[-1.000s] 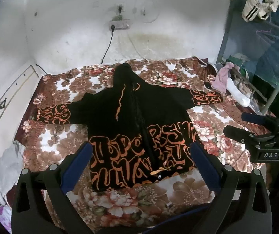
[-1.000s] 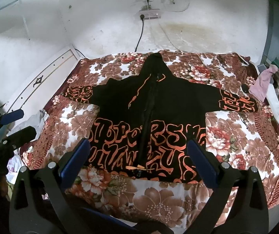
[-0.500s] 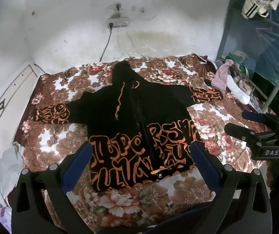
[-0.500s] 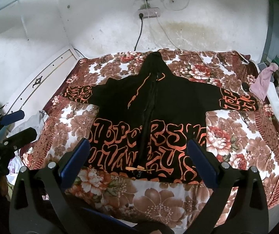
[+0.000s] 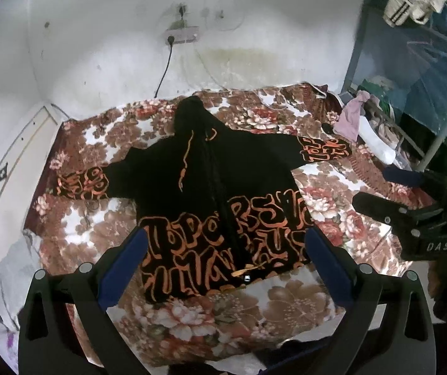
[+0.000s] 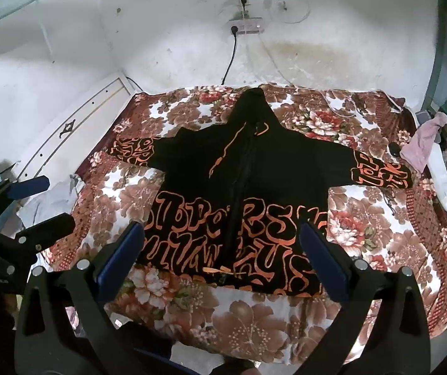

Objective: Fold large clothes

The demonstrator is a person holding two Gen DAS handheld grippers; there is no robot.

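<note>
Blue pads line the left gripper (image 5: 223, 259), its fingers spread wide and holding nothing, poised above the near hem; the right gripper (image 6: 221, 253) is likewise apart and empty, just beside it. Below both, a black hoodie (image 6: 248, 193) with orange lettering lies face up and spread flat on the bed (image 6: 395, 250), hood pointing to the far wall, sleeves stretched out left and right, zip closed down the middle.

It looks like thick fleece (soft, floppy, fairly heavy for a garment), so I'd expect it to sag and drag rather than hold shape. A cuff or a hem corner seems the sensible place to pinch, taking both layers at once; the left sleeve (image 5: 82, 184) and right sleeve (image 6: 379, 173) are each within reach of their own side.

The floral blanket underneath is plush and may cling to the fabric. White walls close in behind, with a wall socket (image 6: 246, 27) and cord at the far side, and a cluttered metal rack (image 5: 411, 100) on the right.
</note>
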